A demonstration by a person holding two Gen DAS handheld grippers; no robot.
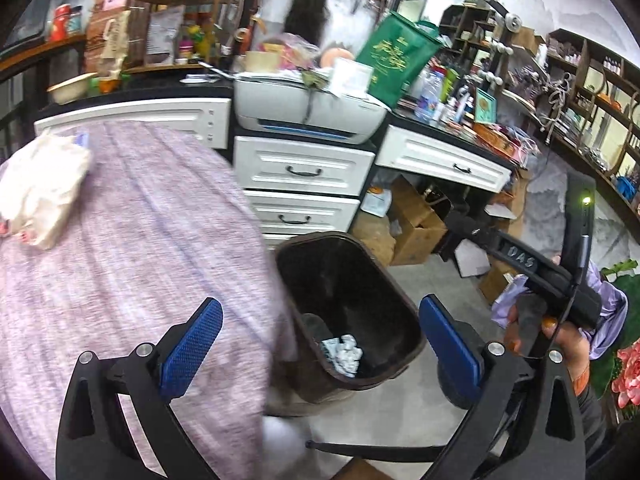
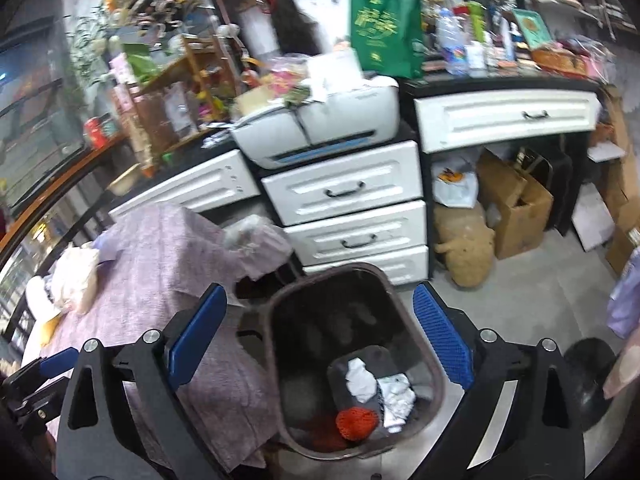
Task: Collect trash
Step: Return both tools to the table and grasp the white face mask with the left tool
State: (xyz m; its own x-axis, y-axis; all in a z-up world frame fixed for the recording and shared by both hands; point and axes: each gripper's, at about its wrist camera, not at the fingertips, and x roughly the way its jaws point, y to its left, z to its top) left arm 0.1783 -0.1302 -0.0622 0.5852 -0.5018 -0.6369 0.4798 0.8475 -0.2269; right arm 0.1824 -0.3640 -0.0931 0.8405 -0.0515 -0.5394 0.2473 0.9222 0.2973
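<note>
Below, lilac tablecloth (image 1: 132, 240), white drawers (image 1: 304, 172), grey floor (image 2: 532, 288)

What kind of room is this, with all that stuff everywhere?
Probably a cluttered home workroom or small shop's back room. A printer sits on white drawers, shelves along the wall are packed with small items, and cardboard boxes stand under the counter. A brown trash bin stands on the floor.
</note>
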